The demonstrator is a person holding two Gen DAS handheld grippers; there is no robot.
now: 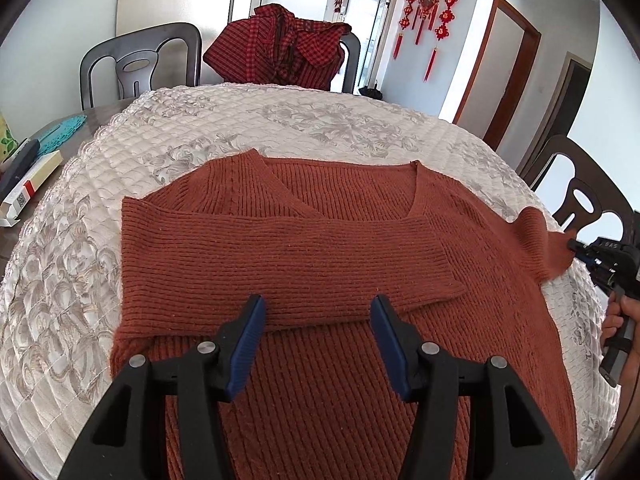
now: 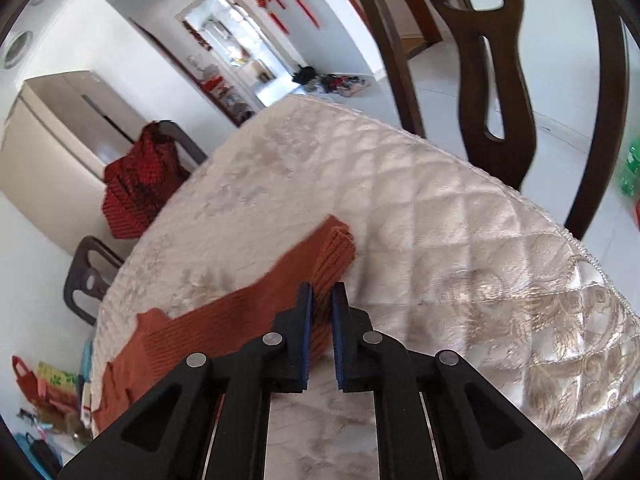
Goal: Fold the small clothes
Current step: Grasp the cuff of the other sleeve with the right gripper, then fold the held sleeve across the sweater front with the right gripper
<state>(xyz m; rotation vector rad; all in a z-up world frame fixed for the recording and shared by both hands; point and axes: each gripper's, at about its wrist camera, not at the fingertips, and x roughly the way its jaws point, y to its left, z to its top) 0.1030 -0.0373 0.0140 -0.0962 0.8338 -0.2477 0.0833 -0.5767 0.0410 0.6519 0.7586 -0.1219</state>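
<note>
A rust-orange ribbed knit sweater (image 1: 304,248) lies flat on the quilted cream table cover (image 1: 248,120), neck away from me. Its left sleeve (image 1: 280,264) is folded across the chest. My left gripper (image 1: 318,312) is open and empty, hovering just above the folded sleeve's lower edge. My right gripper (image 2: 321,292) is shut on the right sleeve's cuff (image 2: 332,252) and holds it out over the cover's right side; it also shows in the left wrist view (image 1: 572,245), with the cuff (image 1: 540,236) pinched in it.
Dark wooden chairs stand around the table (image 1: 140,64) (image 2: 492,64); one carries a red checked garment (image 1: 280,48). Boxes and a teal item (image 1: 36,168) sit on the bare table at left. The cover's edge (image 2: 580,248) runs close on the right.
</note>
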